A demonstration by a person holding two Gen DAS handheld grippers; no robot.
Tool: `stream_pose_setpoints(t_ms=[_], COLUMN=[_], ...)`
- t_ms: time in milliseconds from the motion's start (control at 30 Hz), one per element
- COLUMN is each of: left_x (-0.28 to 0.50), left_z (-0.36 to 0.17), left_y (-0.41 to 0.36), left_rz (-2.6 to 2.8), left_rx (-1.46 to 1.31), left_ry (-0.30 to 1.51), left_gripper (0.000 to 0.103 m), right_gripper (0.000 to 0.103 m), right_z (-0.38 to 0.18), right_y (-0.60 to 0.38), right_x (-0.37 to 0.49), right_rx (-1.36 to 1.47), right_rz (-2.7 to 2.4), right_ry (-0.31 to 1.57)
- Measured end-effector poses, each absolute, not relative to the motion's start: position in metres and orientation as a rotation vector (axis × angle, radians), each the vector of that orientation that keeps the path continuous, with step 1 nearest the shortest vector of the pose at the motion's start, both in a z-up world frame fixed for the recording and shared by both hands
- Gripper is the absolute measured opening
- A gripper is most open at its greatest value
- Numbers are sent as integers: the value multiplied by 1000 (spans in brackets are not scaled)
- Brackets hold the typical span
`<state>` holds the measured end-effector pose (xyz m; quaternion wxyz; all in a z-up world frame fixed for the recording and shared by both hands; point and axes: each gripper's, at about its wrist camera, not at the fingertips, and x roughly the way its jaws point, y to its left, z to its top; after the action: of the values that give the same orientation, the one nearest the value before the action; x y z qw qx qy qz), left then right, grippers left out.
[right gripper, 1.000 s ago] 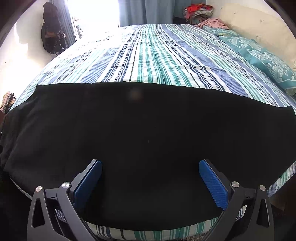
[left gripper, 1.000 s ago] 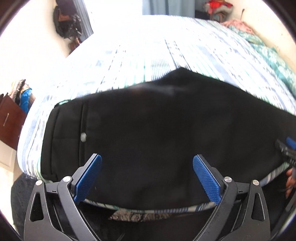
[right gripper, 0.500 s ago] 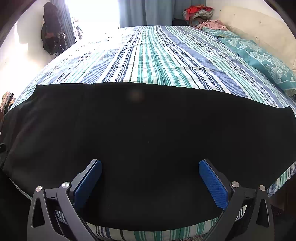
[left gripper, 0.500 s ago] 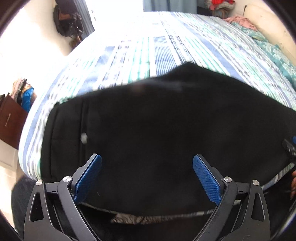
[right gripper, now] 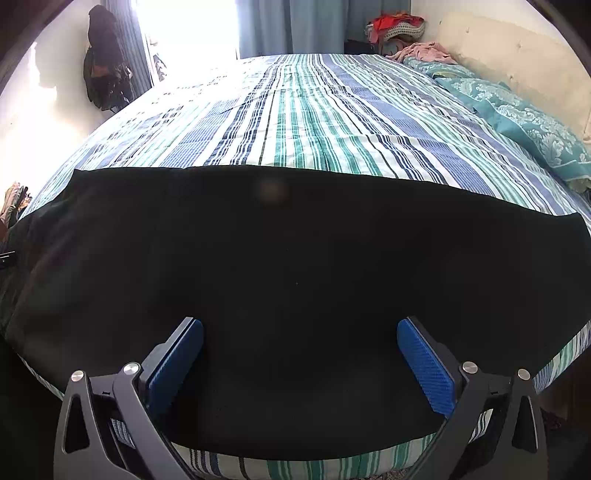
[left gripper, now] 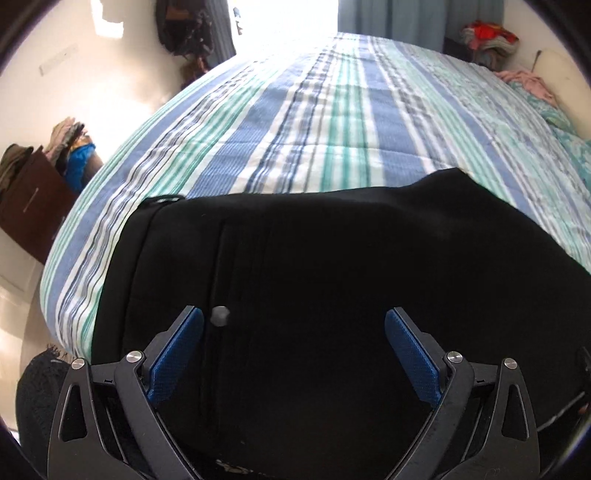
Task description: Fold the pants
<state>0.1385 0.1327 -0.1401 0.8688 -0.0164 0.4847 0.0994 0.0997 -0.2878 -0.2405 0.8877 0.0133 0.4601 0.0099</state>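
Spreading across most of both views, the bed [right gripper: 314,122] carries a striped blue, green and white cover, and it serves as the folding surface; its broad flat top gives the cloth room to lie out. Along the near edge of that cover lie the black pants [right gripper: 288,288], stretched sideways and fairly smooth, which I judge suits a lengthwise or crosswise fold with no bunching to fight. In the left wrist view the pants [left gripper: 332,295] show the waist end, with a vertical seam and a small grey button [left gripper: 220,316] near the left side.

A teal patterned pillow [right gripper: 532,125] sits at the far right of the bed, well apart from the cloth, and a heap of red and pink clothes [right gripper: 395,27] lies beyond the head end.

Smaller again, the left gripper [left gripper: 293,332] hovers over the waist region with its blue pads spread wide, holding nothing. The right gripper [right gripper: 300,347] is likewise wide apart and empty above the leg portion. Both look poised to take an edge, though no fold has started.

No brand, label or readable writing shows anywhere.
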Motion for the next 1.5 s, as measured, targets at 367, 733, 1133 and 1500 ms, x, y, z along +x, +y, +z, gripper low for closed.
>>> stream_pose_setpoints(t_ms=[367, 733, 1133, 1500], left_x=[118, 165, 158, 163], left_z=[-161, -175, -177, -180], left_y=[52, 56, 58, 55], left_rz=[7, 89, 103, 139], left_rx=[172, 117, 85, 74], left_ry=[1088, 1046, 998, 1005], left_gripper=[99, 102, 103, 103], right_gripper=[103, 103, 86, 86], right_z=[-240, -211, -231, -210], right_y=[-288, -313, -543, -714], right_x=[97, 100, 171, 144], right_rx=[24, 166, -33, 564], right_rz=[24, 88, -26, -64], right_ry=[938, 908, 1191, 997])
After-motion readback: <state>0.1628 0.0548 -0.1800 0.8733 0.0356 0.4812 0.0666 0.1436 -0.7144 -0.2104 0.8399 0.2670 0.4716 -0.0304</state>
